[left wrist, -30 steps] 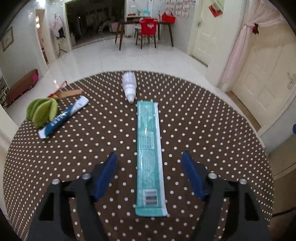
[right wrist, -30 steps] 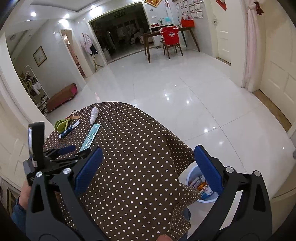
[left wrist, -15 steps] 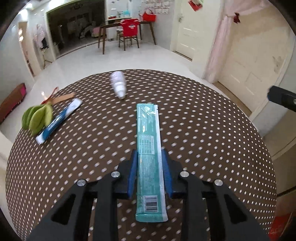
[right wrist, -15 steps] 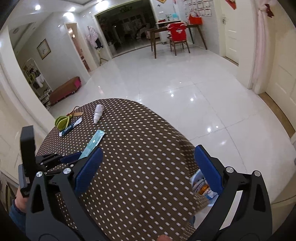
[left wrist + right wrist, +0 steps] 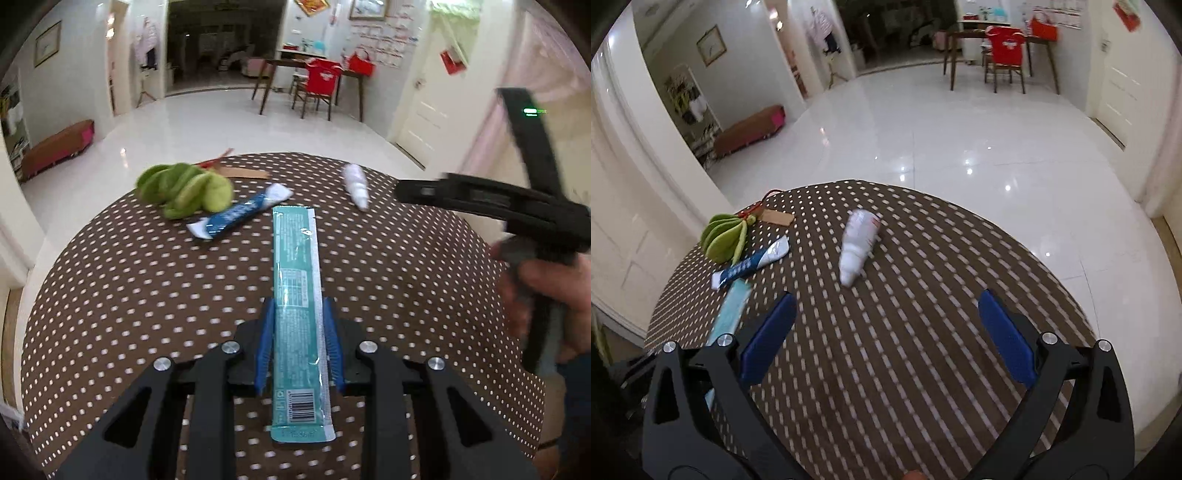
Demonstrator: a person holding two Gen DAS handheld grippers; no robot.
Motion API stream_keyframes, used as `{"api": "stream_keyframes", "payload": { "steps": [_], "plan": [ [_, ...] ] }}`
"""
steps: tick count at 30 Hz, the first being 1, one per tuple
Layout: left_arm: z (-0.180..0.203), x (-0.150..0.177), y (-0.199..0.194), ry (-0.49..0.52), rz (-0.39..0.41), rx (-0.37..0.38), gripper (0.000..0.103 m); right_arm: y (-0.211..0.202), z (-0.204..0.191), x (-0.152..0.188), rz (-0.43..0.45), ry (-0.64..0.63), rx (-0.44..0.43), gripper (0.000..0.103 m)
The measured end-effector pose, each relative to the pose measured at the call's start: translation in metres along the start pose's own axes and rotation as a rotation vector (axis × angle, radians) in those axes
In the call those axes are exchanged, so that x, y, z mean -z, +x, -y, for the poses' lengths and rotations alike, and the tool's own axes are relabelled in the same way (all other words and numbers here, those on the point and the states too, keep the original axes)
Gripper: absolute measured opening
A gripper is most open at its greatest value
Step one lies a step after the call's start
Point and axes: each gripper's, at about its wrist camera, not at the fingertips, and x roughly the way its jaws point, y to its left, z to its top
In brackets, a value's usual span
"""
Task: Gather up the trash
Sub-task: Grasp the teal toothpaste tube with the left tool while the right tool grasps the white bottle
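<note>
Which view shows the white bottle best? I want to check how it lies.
The right wrist view: the white bottle lies on its side, centred ahead of the open right gripper. The left wrist view shows it small and blurred.

Your right-view desk dots [image 5: 894, 332] smear into streaks; bottle [image 5: 857, 248] label unreadable; teal wrapper [image 5: 729, 312] partly hidden behind your jaws.
</note>
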Motion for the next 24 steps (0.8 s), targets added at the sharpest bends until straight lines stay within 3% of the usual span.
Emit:
{"api": "stream_keyframes", "payload": {
  "steps": [3,5,7,9,10,16,24],
  "plan": [
    [-0.014,0.003,-0.007,-0.037,0.005,0.007,0.026,0.025,-0.011,-0.016,-0.003,-0.029,0.017,0.088],
    [-0.020,0.004,-0.012,-0.060,0.014,0.006,0.026,0.039,-0.016,-0.021,-0.017,-0.056,0.048,0.066],
    [-0.023,0.006,-0.015,-0.073,0.020,0.005,0.026,0.052,-0.019,-0.021,-0.040,-0.088,0.063,0.057],
    [-0.025,0.009,-0.018,-0.082,0.022,0.003,0.026,0.052,-0.023,-0.017,-0.025,-0.131,0.064,0.032],
    [-0.025,0.009,-0.018,-0.084,0.022,0.002,0.026,0.049,-0.021,-0.014,-0.030,-0.126,0.035,0.025],
    [-0.002,0.015,-0.028,-0.072,0.032,0.020,0.026,0.005,0.003,0.025,-0.021,-0.056,-0.060,0.025],
    [0.047,0.016,-0.040,-0.012,0.055,0.075,0.026,-0.089,0.035,0.072,0.060,0.017,-0.086,0.025]
  ]
}}
